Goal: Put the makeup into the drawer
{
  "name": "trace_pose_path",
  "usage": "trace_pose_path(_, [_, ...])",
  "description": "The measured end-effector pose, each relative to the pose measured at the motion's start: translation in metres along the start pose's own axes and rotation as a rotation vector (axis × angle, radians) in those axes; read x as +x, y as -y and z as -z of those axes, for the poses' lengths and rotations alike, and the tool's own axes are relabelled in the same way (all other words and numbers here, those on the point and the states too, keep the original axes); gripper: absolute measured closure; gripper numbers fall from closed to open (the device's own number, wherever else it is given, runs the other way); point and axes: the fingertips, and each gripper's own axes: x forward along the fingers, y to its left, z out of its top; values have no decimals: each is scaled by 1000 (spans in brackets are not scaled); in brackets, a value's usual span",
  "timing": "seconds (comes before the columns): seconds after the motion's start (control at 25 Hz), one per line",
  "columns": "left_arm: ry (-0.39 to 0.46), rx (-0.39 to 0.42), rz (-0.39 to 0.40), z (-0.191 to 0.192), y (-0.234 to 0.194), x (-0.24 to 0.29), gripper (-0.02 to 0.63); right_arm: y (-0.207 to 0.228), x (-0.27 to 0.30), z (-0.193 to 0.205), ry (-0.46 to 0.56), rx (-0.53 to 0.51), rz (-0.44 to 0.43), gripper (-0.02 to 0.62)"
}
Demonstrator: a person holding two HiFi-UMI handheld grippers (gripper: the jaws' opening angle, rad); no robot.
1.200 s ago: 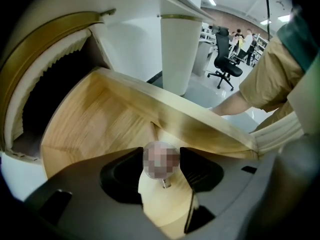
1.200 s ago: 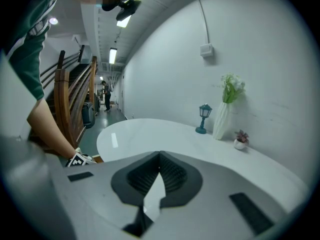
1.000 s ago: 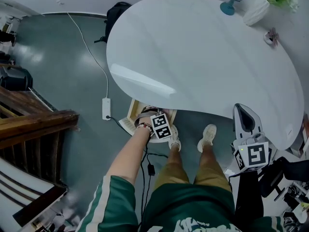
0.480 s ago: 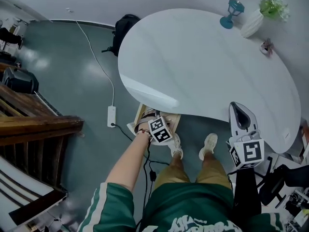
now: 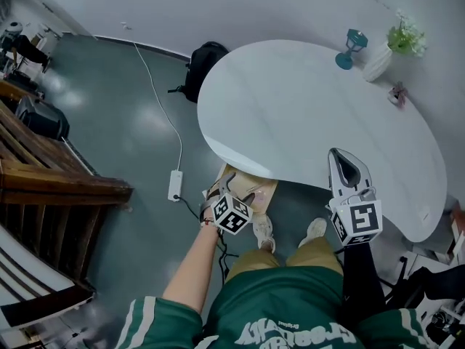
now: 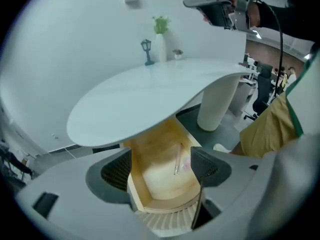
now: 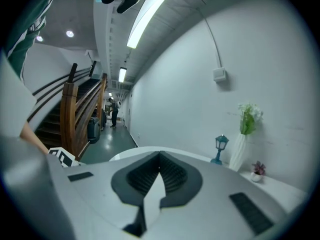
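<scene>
Head view: the only print I'm spotting is the black-and-white square markers on each gripper's cube, plus white lettering on the person's green shirt (image 5: 290,337) that's too blurred to read. The left gripper (image 5: 234,197) is hanging over the open wooden drawer (image 5: 263,189), which is sticking out from under the near-left edge of the white oval table (image 5: 305,115). The right gripper (image 5: 344,162) is sitting over the table's near edge, off to the right. I'm not managing to pick out the makeup from up here.

Left gripper view: the jaws are standing spread wide, having just been opening, and they're pinching nothing. The makeup (image 6: 177,159), a slim clear tube, is lying on the drawer's floor. It's showing in the gap between the jaws, nearer the right one, down below them and not touching either. A teal lantern (image 6: 147,51) and a white vase (image 6: 161,44) are standing at the table's far end.

Right gripper view: the jaws are pressing together with nothing in them, pointing across the table toward the far wall. A wooden staircase (image 7: 82,109) is running along the left.
</scene>
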Motion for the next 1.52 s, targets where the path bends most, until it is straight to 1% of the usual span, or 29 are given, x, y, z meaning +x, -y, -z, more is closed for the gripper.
trace_pose_path(0.2, [106, -128, -108, -28, -37, -50, 239, -8, 11, -21, 43, -6, -17, 591])
trace_pose_path(0.36, [208, -186, -198, -59, -70, -91, 241, -13, 20, -43, 88, -4, -23, 591])
trace_pose_path(0.56, [338, -218, -286, -97, -100, -142, 239, -22, 25, -68, 134, -8, -34, 591])
trace_pose_path(0.8, [500, -232, -367, -136, -122, -209, 239, -41, 25, -99, 186, -35, -59, 591])
trace_pose_path(0.92, [593, -243, -416, -152, -132, -249, 241, -53, 23, -117, 217, -46, -75, 591])
trace_pose_path(1.04, [682, -247, -483, -165, -138, -287, 241, -64, 18, -137, 257, -64, -92, 591])
trace_pose_path(1.12, [745, -238, -548, -173, -139, -312, 241, -68, 15, -147, 278, -66, -103, 591])
trace_pose_path(1.2, [776, -212, -599, -177, -137, -328, 241, -71, 12, -154, 287, -53, -113, 591])
trace_pose_path(1.28, [771, -196, -602, -179, -134, -330, 242, -72, 9, -155, 289, -49, -114, 591])
trace_pose_path(1.4, [771, -203, -580, -179, -131, -329, 244, -70, 6, -152, 288, -57, -106, 591])
trace_pose_path(1.52, [778, -201, -552, -187, -128, -322, 252, -60, 2, -149, 277, -58, -82, 591])
